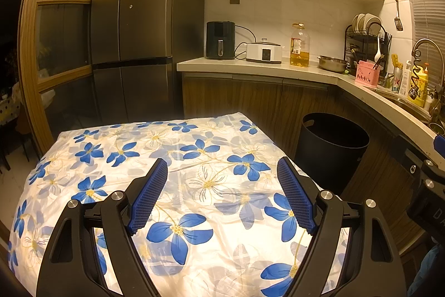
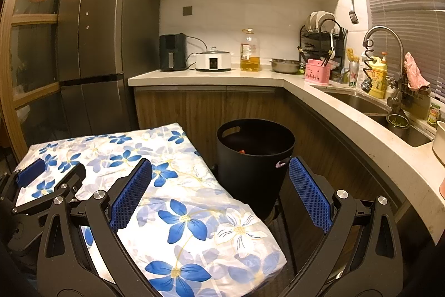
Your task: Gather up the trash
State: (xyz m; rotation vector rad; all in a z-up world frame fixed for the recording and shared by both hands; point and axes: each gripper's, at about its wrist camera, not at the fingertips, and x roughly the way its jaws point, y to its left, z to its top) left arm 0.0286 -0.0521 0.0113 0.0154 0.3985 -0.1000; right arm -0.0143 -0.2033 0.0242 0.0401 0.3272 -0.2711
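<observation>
The flower-patterned worktop shows no trash left. The black bin stands on the floor just beside it, something orange inside. Left gripper and right gripper hover with jaws released, empty. Collecting looks finished.

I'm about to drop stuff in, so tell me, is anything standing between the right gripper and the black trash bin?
Nothing visible does. The right gripper is open and empty, and the black trash bin stands right ahead of it on the floor, beside the corner of the flowered tablecloth, its mouth uncovered.
</observation>
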